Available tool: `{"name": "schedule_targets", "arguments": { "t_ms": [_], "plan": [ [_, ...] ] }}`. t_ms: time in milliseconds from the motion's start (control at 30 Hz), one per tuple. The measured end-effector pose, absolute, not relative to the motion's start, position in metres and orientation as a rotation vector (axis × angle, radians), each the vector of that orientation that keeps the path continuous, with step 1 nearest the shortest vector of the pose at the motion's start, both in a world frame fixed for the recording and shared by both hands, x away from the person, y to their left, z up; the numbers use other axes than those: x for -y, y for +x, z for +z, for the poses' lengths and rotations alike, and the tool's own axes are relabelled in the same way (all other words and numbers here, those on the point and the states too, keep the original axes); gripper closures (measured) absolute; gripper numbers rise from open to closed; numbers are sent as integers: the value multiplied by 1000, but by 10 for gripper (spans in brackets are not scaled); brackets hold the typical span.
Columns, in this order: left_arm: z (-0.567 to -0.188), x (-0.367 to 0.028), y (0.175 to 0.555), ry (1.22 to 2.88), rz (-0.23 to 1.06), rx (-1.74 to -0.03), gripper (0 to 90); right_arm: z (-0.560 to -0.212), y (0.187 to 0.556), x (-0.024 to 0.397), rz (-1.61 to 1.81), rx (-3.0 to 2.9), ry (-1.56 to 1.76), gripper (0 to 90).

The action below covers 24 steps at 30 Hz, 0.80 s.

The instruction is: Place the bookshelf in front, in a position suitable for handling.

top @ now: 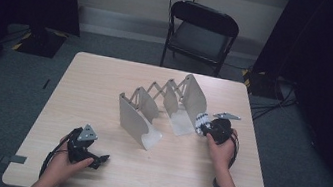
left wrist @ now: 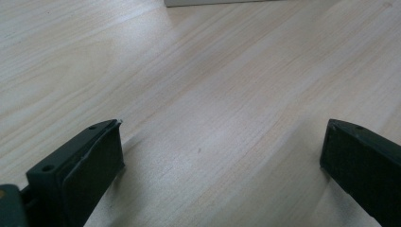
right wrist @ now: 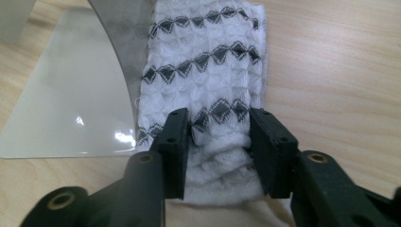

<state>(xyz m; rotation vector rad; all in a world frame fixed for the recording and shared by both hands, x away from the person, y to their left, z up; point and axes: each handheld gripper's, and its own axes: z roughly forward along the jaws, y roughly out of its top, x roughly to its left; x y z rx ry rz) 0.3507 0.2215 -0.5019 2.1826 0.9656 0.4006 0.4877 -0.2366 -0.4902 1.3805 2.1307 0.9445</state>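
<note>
Right gripper view has the right gripper [right wrist: 217,142] pinching a folded cloth [right wrist: 208,61], soft, light and squashy, best gripped mid-fold. It lies against the rack's [right wrist: 123,52] outer panel, probably touching. Table beyond the rack is bare. The left gripper [left wrist: 222,151] gapes wide, holding nothing.

High view is pretty dim and soft, corners going almost black, with the table [top: 104,89] the one bright patch, lit from above. Left gripper view is evenly lit, wood grain crisp, the near jaws a bit blurry. Right gripper view has a glare spot on the shiny metal plate [right wrist: 71,104], with the knit cloth [right wrist: 208,61] sharp.
</note>
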Motion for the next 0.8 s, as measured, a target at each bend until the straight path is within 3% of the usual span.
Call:
{"name": "schedule_targets", "arguments": {
  "t_ms": [100, 200, 433, 467, 500, 533, 633, 700, 800],
  "plan": [
    [-502, -222, 351, 2182, 401, -966, 0, -490, 491, 233, 960, -2142, 1374, 711],
    [-502, -222, 351, 2182, 400, -966, 0, -490, 491, 231, 971, -2135, 1384, 760],
    [-502, -222, 351, 2189, 401, -962, 0, -488, 490, 230, 982, -2143, 1389, 788],
    [-502, -222, 351, 2189, 401, -962, 0, -488, 491, 229, 969, -2147, 1383, 773],
    [-502, -222, 351, 2189, 401, -961, 0, -487, 491, 228, 947, -2131, 1398, 680],
    [-502, -222, 351, 2189, 401, -961, 0, -487, 491, 228, 947, -2131, 1398, 680],
    [-502, -222, 351, 2190, 401, -961, 0, -487, 492, 233, 978, -2074, 1443, 519],
    [-502, -222, 351, 2188, 401, -962, 0, -486, 493, 234, 980, -2064, 1445, 466],
    [-502, -222, 351, 2188, 401, -962, 0, -485, 495, 235, 1016, -2050, 1467, 455]
  ]
}}
